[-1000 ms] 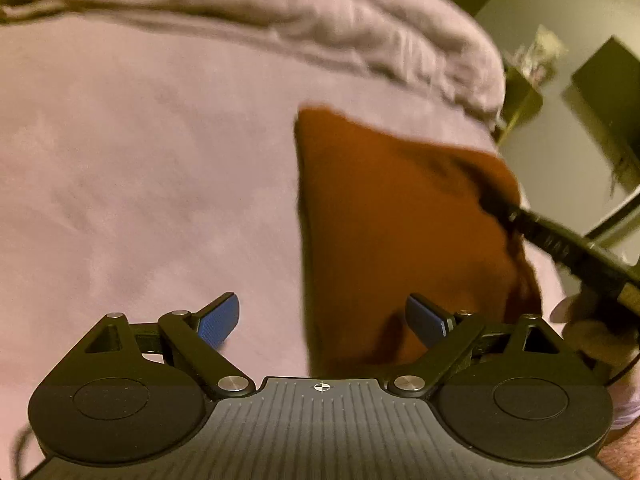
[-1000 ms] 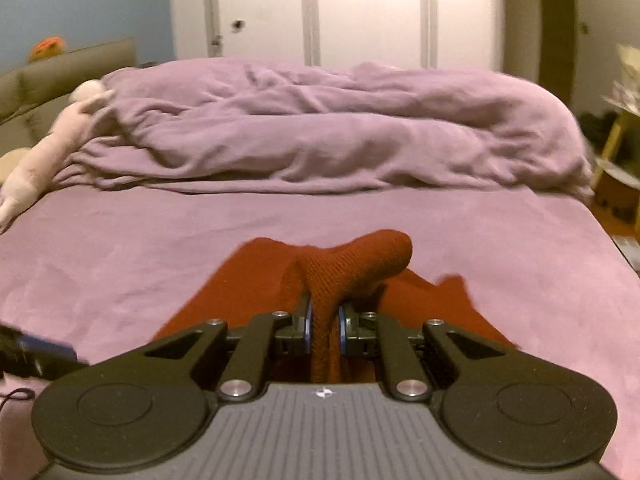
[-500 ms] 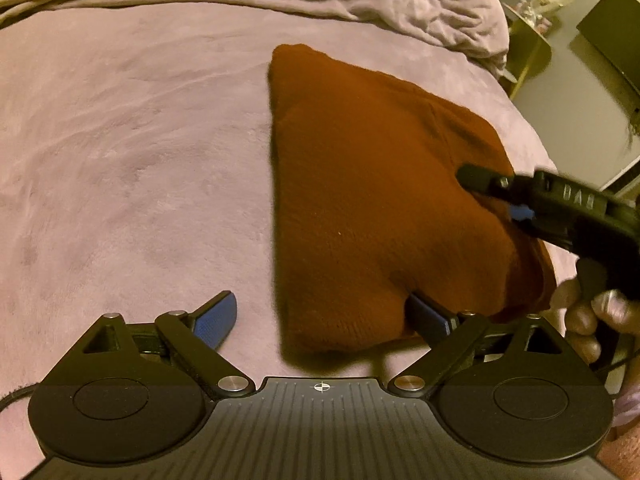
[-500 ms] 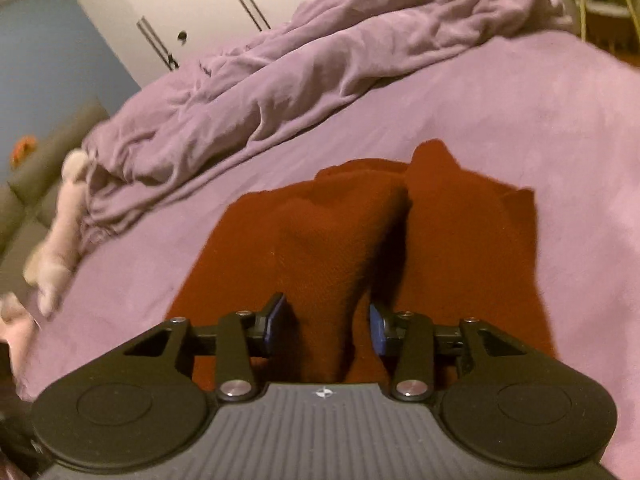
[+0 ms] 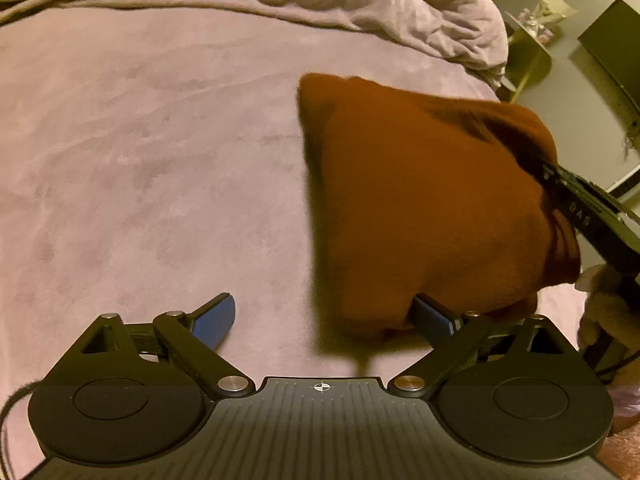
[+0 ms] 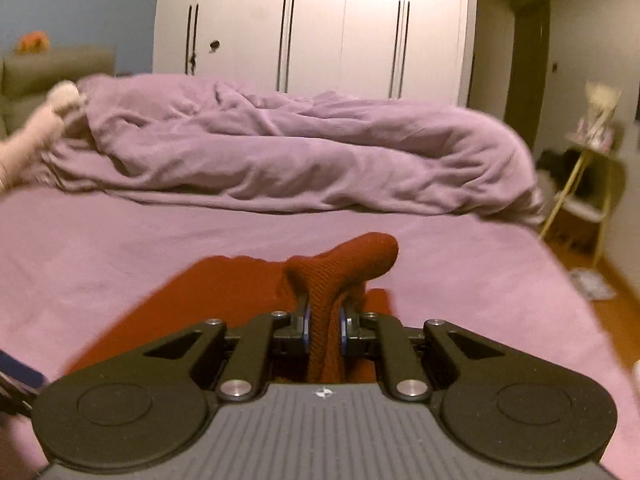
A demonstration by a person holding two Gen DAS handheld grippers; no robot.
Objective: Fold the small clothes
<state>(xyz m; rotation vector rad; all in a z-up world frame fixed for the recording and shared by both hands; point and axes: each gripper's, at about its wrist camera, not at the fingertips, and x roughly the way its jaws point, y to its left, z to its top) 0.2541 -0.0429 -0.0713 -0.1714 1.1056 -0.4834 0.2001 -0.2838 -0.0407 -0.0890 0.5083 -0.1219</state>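
Note:
A rust-red knitted garment [image 5: 420,208] lies on the purple bed sheet [image 5: 160,160]. My left gripper [image 5: 324,308] stands open just above the sheet. Its right blue pad [image 5: 432,316] touches the garment's near edge, and its left pad is over bare sheet. In the right wrist view my right gripper [image 6: 323,320] has its jaws closing, and the pads press on a raised fold of the garment [image 6: 344,264] that bulges up past the tips. The left wrist view shows the right gripper [image 5: 556,178] biting the cloth's far right edge, with a hand [image 5: 604,312] holding it.
A crumpled purple duvet [image 6: 280,152] fills the far side of the bed. A pale plush toy [image 6: 36,128] lies at the far left. The bed's right edge drops to a wooden floor beside a small yellow-legged side table [image 6: 580,184]. White wardrobe doors [image 6: 312,28] stand behind.
The right gripper opened over the flat garment half a second ago, then closed on a fold and raised it again. The left gripper stayed open in about the same place.

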